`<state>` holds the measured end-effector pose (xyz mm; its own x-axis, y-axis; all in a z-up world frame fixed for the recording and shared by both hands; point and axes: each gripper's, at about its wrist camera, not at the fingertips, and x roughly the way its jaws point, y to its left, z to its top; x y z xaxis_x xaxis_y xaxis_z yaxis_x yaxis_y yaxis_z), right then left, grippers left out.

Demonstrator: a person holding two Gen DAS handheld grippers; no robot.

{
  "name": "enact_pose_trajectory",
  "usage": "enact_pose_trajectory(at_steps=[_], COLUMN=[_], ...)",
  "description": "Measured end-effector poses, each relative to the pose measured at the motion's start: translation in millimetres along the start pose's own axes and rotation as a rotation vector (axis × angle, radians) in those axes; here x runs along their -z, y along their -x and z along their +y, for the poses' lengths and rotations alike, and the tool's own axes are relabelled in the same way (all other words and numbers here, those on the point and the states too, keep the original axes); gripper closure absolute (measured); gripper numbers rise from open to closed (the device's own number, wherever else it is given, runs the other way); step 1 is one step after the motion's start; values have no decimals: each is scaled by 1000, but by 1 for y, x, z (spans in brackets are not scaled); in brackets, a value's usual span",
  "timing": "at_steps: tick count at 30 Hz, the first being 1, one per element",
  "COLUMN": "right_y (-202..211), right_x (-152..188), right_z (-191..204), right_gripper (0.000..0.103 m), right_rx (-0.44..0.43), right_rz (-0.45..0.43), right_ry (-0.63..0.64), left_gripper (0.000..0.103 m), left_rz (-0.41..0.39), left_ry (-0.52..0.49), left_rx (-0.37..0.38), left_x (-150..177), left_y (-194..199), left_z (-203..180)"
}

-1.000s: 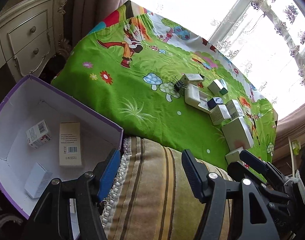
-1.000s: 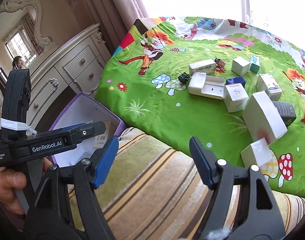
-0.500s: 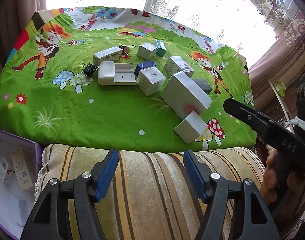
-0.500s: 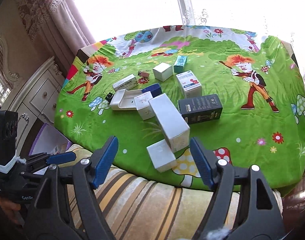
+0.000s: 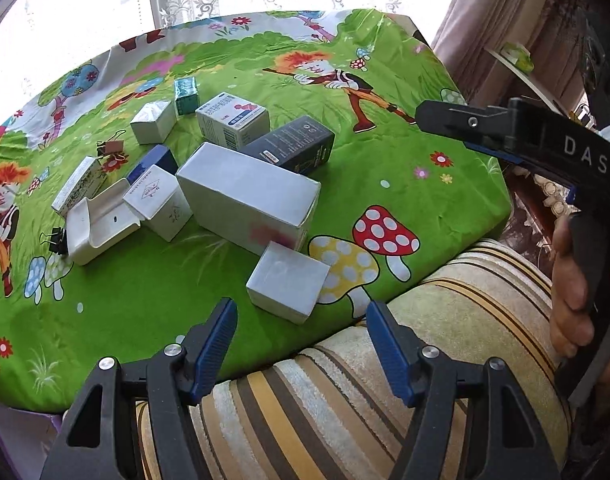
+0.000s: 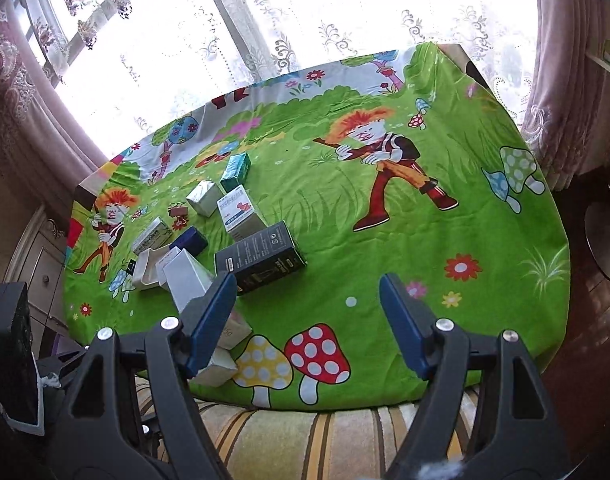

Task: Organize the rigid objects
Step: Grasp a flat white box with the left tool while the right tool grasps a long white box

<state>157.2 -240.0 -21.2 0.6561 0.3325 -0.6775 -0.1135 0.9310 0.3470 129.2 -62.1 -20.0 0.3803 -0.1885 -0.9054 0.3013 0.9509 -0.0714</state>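
Your left tongs (image 5: pixel 301 344) are spread with nothing between the blue pads, hanging over the edge where the striped cushion (image 5: pixel 345 408) meets the green cartoon cloth (image 5: pixel 405 168) on the tabletop. Your right tongs (image 6: pixel 307 320) are spread and empty too, over the near edge of the same cloth.

The left view shows the whole cluster of boxes clearly: a small white box (image 5: pixel 287 286) nearest you beside the yellow mushroom print, a large white box (image 5: pixel 249 200) touching it from behind, a dark box (image 5: pixel 293 146) leaning against the large one's far side, and a white-and-blue medicine box (image 5: pixel 233 120) beyond. Further left sit a small square box (image 5: pixel 159 202), an open white case (image 5: pixel 99 228), a teal box (image 5: pixel 186 95) and binder clips (image 5: pixel 111 148). That view also catches your right hand (image 5: pixel 571 292) gripping the other tool at the right edge.

In the right view, the left finger of the tongs covers part of the large white box (image 6: pixel 189 280) and the small one (image 6: pixel 217 366); the dark box (image 6: pixel 261 258) lies in plain sight. This view alone shows the lace curtain (image 6: pixel 305 20) and the bare right half of the cloth.
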Motion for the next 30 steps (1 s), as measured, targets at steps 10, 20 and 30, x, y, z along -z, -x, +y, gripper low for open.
enact_pose_trajectory(at_steps=[10, 20, 30], right_y=[-7, -13, -33], right_x=[2, 10, 19], right_z=[4, 38, 85], right_gripper=[26, 26, 26], right_rx=[-22, -46, -89], right_rz=[1, -1, 63], right_ry=[18, 167, 346], left_gripper=[61, 61, 61], left_rz=[73, 16, -104], left_ry=[-42, 125, 382], left_rx=[24, 87, 45], left_x=[-11, 16, 56], left_y=[-32, -8, 28], left_z=[2, 35, 82])
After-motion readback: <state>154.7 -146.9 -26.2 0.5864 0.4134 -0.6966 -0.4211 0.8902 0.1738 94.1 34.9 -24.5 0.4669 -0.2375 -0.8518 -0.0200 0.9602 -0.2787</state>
